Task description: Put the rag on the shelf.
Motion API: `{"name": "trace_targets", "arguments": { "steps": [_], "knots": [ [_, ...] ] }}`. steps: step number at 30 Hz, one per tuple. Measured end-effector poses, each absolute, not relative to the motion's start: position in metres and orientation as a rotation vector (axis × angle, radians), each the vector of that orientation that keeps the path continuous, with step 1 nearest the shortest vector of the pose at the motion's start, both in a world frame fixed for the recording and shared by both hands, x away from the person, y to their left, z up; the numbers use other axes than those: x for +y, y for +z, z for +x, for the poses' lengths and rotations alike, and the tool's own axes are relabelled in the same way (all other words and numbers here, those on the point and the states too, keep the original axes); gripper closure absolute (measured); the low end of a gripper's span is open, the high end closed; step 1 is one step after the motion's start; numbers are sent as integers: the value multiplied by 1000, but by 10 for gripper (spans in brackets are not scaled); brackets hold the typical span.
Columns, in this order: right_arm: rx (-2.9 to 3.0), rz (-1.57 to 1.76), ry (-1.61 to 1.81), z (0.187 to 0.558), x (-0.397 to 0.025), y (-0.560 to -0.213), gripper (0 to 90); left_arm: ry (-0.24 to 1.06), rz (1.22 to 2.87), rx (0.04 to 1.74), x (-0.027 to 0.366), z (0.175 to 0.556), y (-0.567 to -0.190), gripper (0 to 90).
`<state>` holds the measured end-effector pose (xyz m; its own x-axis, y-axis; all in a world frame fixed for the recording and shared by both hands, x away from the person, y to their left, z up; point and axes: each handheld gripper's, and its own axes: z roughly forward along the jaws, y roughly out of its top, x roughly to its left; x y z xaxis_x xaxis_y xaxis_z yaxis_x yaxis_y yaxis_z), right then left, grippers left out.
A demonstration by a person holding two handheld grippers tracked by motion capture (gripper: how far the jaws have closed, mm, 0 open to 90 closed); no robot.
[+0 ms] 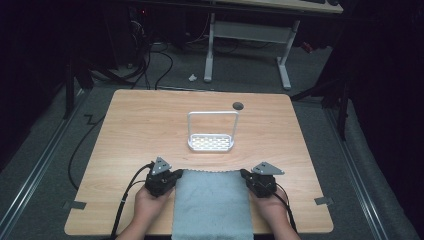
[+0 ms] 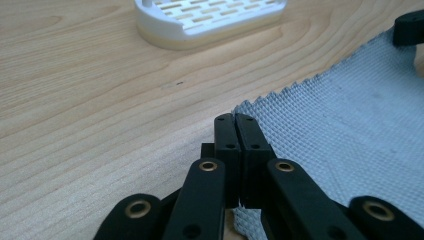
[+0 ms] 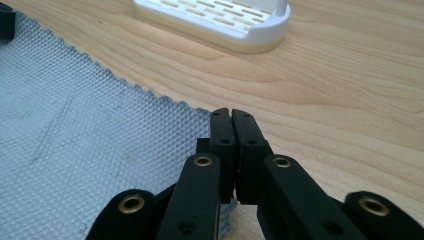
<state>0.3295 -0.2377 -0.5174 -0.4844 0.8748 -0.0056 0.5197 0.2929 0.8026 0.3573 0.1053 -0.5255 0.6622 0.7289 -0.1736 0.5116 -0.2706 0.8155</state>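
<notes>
A grey waffle-weave cloth (image 1: pixel 212 202) lies flat at the table's near middle, and its near end hangs over the front edge. My left gripper (image 1: pixel 177 174) is shut on the cloth's far left corner. In the left gripper view the jaws (image 2: pixel 234 117) are pressed together with the cloth (image 2: pixel 350 125) pinched between them. My right gripper (image 1: pixel 244 173) is shut on the far right corner, where its jaws (image 3: pixel 230 112) pinch the cloth (image 3: pixel 90 135). A white slotted rack (image 1: pixel 211 142) with a tall hoop handle stands just beyond the cloth.
A wooden table (image 1: pixel 140 125) has bare room to the left, right and far side of the rack. A dark round hole (image 1: pixel 238 105) sits near the far edge. Tape marks (image 1: pixel 74 204) (image 1: pixel 323 201) lie at both front corners. Cables cross the floor on the left.
</notes>
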Motion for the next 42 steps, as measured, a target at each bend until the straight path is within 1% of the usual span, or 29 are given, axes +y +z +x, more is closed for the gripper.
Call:
{"name": "trace_targets", "arguments": {
  "steps": [10, 22, 33, 41, 42],
  "knots": [
    [2059, 1200, 1122, 316, -238, -504, 896, 322, 1870, 934, 110, 348, -507, 888],
    [1994, 1145, 1195, 310, -241, -487, 897, 334, 1817, 912, 113, 344, -493, 889],
    [1955, 1099, 1235, 318, -241, -468, 897, 377, 1777, 894, 115, 346, -472, 891],
    [1885, 1069, 1285, 324, -243, -442, 897, 406, 1740, 873, 113, 351, -453, 892],
    [1880, 1059, 1284, 324, -243, -439, 898, 408, 1716, 872, 113, 352, -449, 892]
  ]
}}
